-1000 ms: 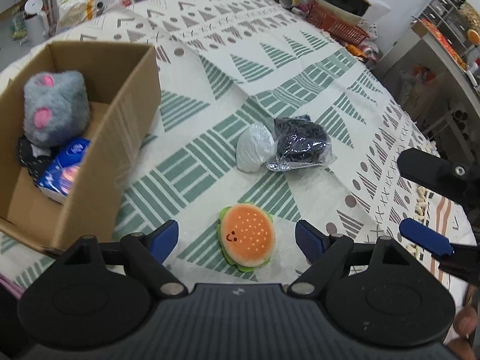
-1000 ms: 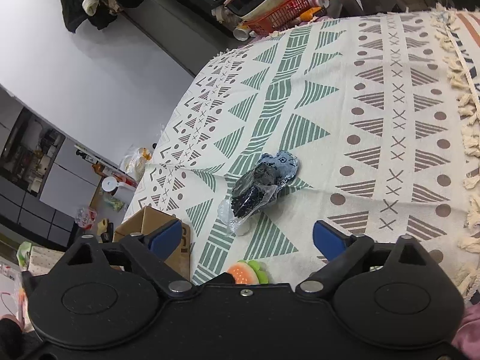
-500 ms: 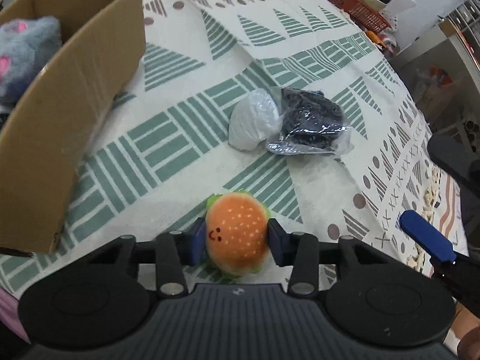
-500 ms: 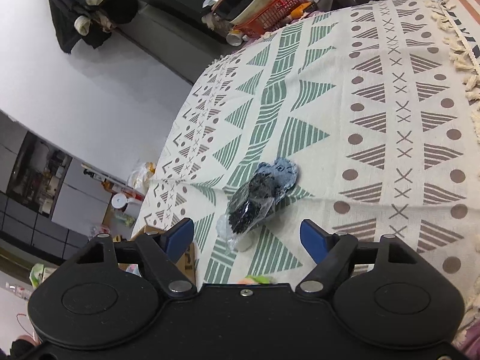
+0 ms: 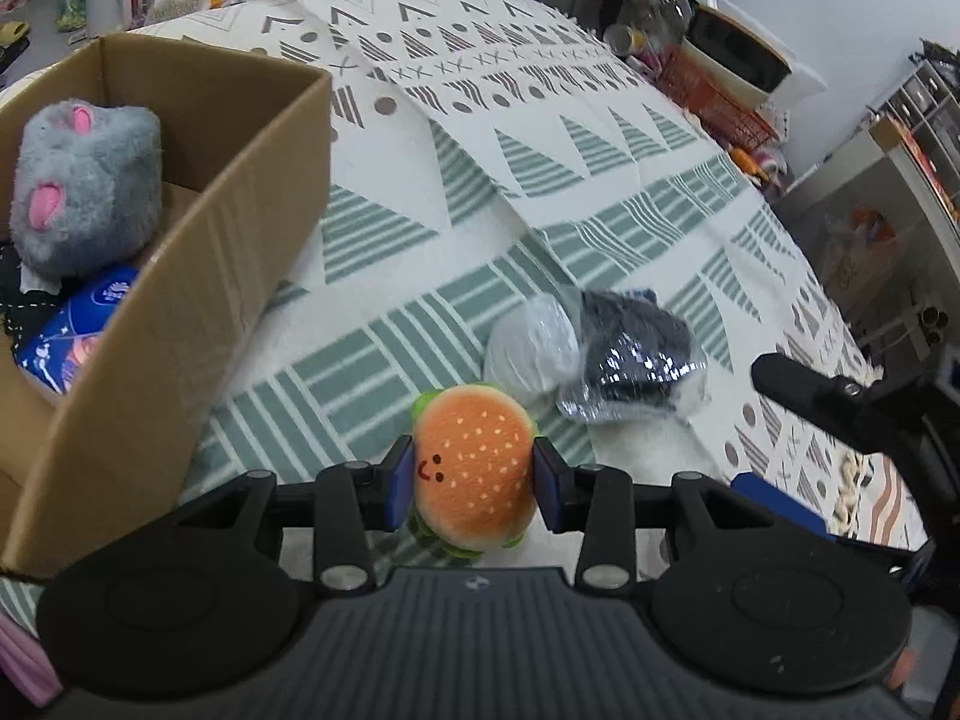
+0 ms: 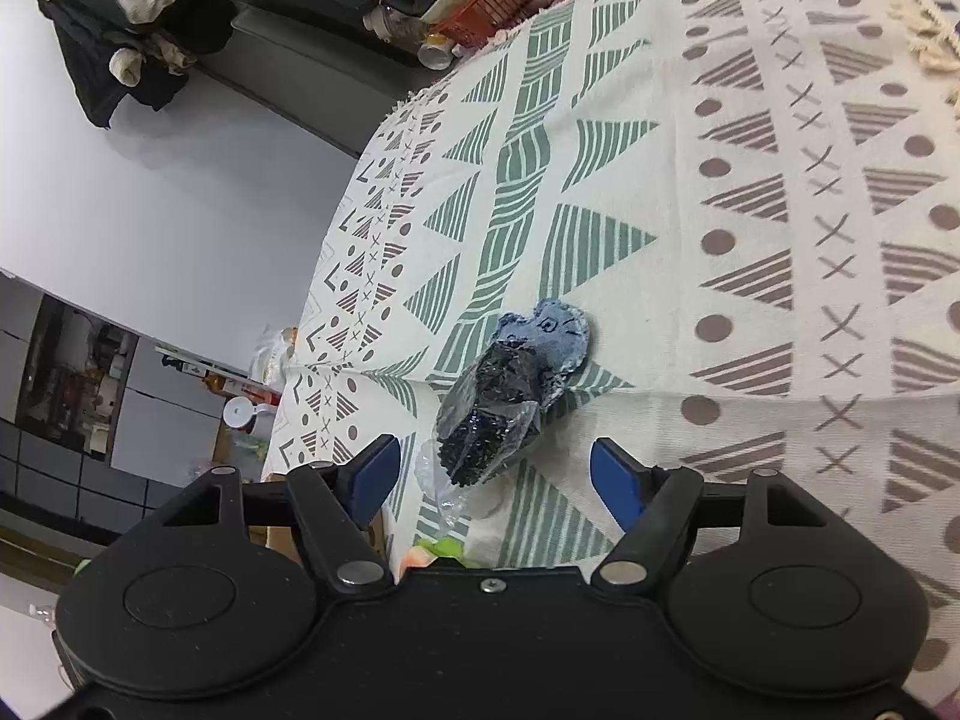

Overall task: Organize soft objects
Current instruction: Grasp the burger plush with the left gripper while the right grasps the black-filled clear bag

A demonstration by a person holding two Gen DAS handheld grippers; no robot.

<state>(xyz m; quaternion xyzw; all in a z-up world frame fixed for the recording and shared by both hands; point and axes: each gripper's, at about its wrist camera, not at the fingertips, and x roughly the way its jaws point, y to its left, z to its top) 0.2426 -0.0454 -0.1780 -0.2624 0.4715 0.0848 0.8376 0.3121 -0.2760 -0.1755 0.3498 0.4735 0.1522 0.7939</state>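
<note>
you're squeezing the burger plush [image 5: 474,468] between the pads of your left hand-held gripper [image 5: 474,477], just above the table [image 5: 600,120], and since it's squishy it's risking popping out on the way to the cardboard box [image 5: 252,228]. your right hand-held gripper [image 6: 489,474] is hanging wide open and empty over the bagged dark bundle [image 6: 498,414], so it's risking grabbing only slippery plastic there.

Left gripper [image 5: 474,483] clamped, right gripper [image 6: 492,477] agape.
</note>
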